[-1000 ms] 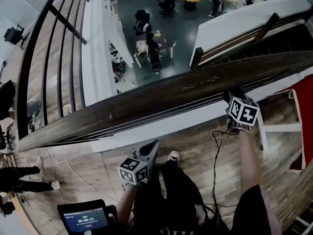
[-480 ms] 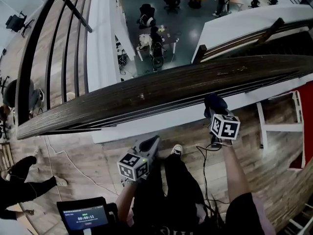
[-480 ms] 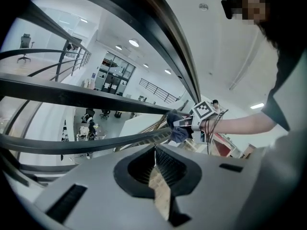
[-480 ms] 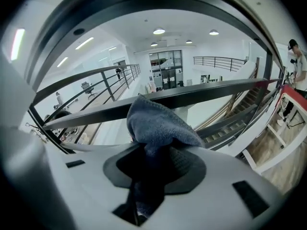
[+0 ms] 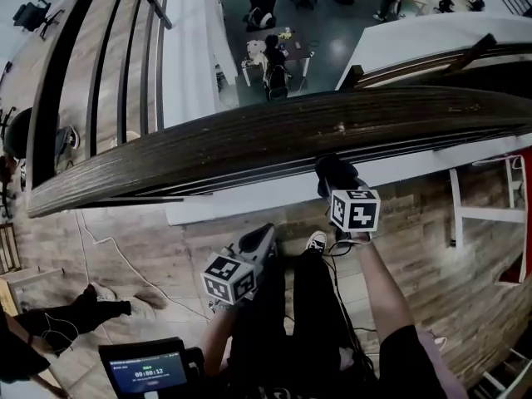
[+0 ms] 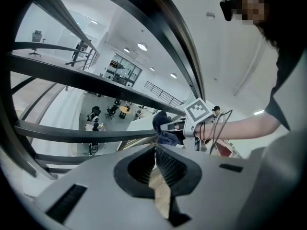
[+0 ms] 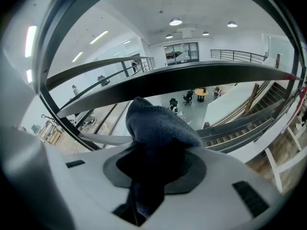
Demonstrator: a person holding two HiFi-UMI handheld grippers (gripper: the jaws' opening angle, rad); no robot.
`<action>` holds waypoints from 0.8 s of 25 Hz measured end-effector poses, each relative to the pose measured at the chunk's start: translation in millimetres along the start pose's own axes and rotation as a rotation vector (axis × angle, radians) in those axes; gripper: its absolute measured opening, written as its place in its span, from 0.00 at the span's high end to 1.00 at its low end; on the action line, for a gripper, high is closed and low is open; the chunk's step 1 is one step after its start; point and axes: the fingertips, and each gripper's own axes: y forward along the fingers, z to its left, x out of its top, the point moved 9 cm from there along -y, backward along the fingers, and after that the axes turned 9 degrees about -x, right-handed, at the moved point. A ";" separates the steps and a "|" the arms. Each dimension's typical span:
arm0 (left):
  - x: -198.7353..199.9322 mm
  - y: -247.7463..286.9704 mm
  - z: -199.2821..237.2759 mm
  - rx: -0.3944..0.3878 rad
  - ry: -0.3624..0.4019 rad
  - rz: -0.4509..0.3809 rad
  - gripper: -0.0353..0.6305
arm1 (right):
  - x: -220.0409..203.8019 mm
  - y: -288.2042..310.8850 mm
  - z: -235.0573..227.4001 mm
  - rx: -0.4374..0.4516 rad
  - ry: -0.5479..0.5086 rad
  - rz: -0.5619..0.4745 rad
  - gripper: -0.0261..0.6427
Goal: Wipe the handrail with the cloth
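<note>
Wiping dark wooden handrail (image 5: 208, 152) with dark blue cloth (image 7: 158, 128)
My right gripper (image 7: 153, 176) fingers clamp it; left gripper (image 6: 156, 174) fingers together, empty; I'd press the cloth ahead of them flat.

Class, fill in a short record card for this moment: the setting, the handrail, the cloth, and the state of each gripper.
Setting: a balcony above a lower floor
Handrail: dark wood, runs across the head view
Cloth: dark blue, bunched, at the near edge of the rail; contact cannot be confirmed
Right gripper: shut on the cloth
Left gripper: jaws together, nothing between them, held low and apart from the rail
</note>
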 end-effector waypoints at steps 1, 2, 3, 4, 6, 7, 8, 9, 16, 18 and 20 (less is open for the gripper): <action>-1.2 -5.3 5.9 -0.001 -0.001 -0.001 0.95 | -0.1 5.1 14.4 0.013 -0.006 0.000 0.80; -2.3 -10.3 11.9 -0.004 -0.006 -0.006 0.95 | -0.1 10.5 28.5 0.025 -0.013 0.001 0.80; -3.5 -15.2 18.2 -0.005 -0.010 -0.010 0.95 | -0.1 16.2 42.1 0.036 -0.021 0.003 0.80; -4.9 -20.1 24.6 -0.004 -0.012 -0.010 0.95 | 0.0 22.0 55.4 0.047 -0.029 0.005 0.80; -8.5 -29.4 37.1 0.000 -0.017 -0.010 0.95 | -0.7 33.1 80.8 0.069 -0.040 0.008 0.80; -10.9 -33.7 43.1 0.001 -0.021 -0.011 0.95 | -1.6 38.4 92.8 0.081 -0.042 0.009 0.80; -13.5 -37.9 49.1 0.006 -0.022 -0.007 0.95 | -3.0 43.6 104.5 0.093 -0.043 0.010 0.80; -16.3 -42.1 55.0 0.011 -0.023 0.000 0.95 | -4.6 48.8 116.0 0.105 -0.044 0.012 0.80; -38.2 -60.7 82.7 0.027 -0.037 0.036 0.95 | -11.9 82.7 178.9 0.177 -0.089 0.031 0.80; -43.3 -61.4 87.5 0.035 -0.047 0.040 0.95 | -11.1 93.7 187.5 0.179 -0.115 0.035 0.80; -44.0 -61.2 88.6 0.043 -0.056 0.037 0.95 | -10.0 103.8 189.4 0.164 -0.150 0.042 0.80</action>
